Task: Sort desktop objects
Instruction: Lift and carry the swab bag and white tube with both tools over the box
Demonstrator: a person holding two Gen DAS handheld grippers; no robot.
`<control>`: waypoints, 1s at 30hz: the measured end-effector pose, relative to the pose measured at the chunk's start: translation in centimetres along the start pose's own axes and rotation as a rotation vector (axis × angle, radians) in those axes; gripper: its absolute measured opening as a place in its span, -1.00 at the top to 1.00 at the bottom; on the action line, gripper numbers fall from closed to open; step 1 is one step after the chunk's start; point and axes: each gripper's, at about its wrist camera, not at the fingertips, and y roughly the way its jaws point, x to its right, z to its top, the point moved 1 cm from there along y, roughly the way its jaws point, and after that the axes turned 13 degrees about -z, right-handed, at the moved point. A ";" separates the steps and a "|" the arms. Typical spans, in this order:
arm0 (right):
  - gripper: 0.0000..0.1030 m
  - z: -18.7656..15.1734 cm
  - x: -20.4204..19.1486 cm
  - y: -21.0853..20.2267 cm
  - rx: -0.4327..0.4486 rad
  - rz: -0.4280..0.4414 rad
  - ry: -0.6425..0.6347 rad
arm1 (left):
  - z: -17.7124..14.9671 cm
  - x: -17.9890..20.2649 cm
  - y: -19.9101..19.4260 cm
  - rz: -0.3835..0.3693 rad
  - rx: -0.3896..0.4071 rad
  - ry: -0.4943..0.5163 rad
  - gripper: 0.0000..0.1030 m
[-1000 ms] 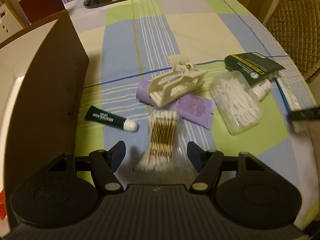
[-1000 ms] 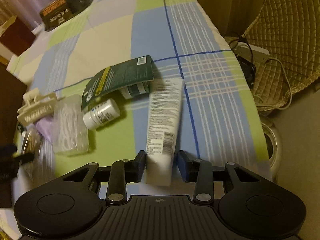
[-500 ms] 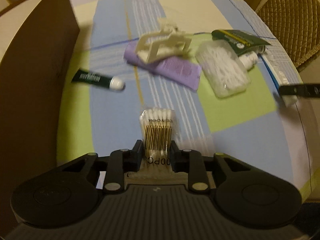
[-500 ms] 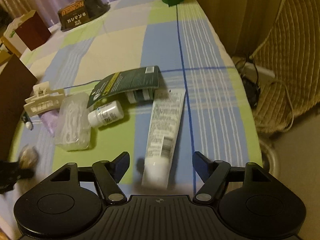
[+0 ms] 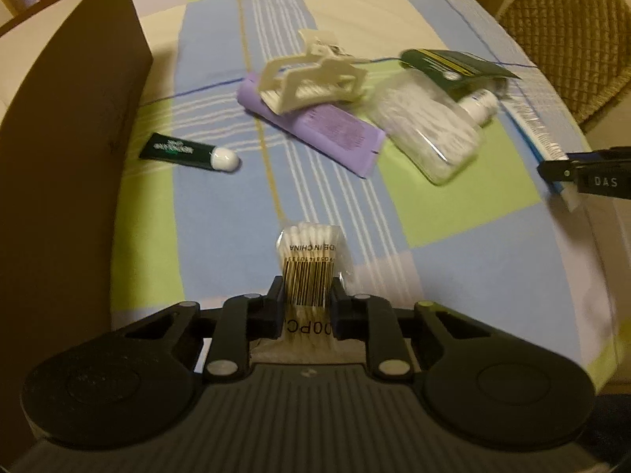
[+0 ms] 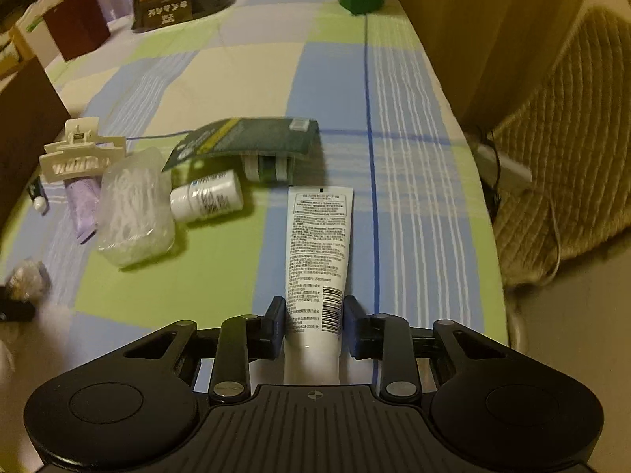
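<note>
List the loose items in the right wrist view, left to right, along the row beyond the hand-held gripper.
Cream hair claw → clear plastic box → small white bottle → white tube, held in the right hand-held gripper.

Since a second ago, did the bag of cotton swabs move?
Yes. The bag of cotton swabs, gripped by the left hand-held gripper, has come away from the purple tube, toward the table's near edge.

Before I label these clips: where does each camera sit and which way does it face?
Left wrist: on the left gripper, facing along the table; jaws shut on the cotton swab pack.
Right wrist: on the right gripper, facing up the table; jaws around the white tube.
Shared: hair claw clip, both swab packs.
</note>
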 end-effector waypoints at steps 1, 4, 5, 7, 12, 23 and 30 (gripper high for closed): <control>0.43 -0.4 0.5 -0.2 -0.027 0.027 0.047 | -0.3 0.1 -0.4 -0.013 0.000 0.009 0.67; 0.44 -1.9 2.3 -0.6 -0.124 0.137 0.227 | -0.7 0.3 -1.9 -0.057 0.017 0.027 0.67; 0.45 -2.4 2.9 -0.7 -0.160 0.181 0.297 | -0.7 0.4 -2.5 -0.072 0.025 0.031 0.67; 0.45 -3.8 3.9 -1.0 -0.218 0.276 0.441 | -0.7 0.5 -4.1 -0.103 0.052 0.053 0.68; 0.45 -6.4 4.5 -2.6 -0.275 0.474 0.737 | -0.5 0.4 -8.4 -0.164 0.132 0.103 0.67; 0.45 -3.2 -2.4 -8.1 -0.144 0.671 0.799 | -1.5 -5.4 -17.3 -0.145 0.291 0.120 0.67; 0.45 1.8 -12.6 -11.3 -0.093 0.811 0.602 | -2.9 -12.8 -21.5 -0.015 0.334 0.059 0.68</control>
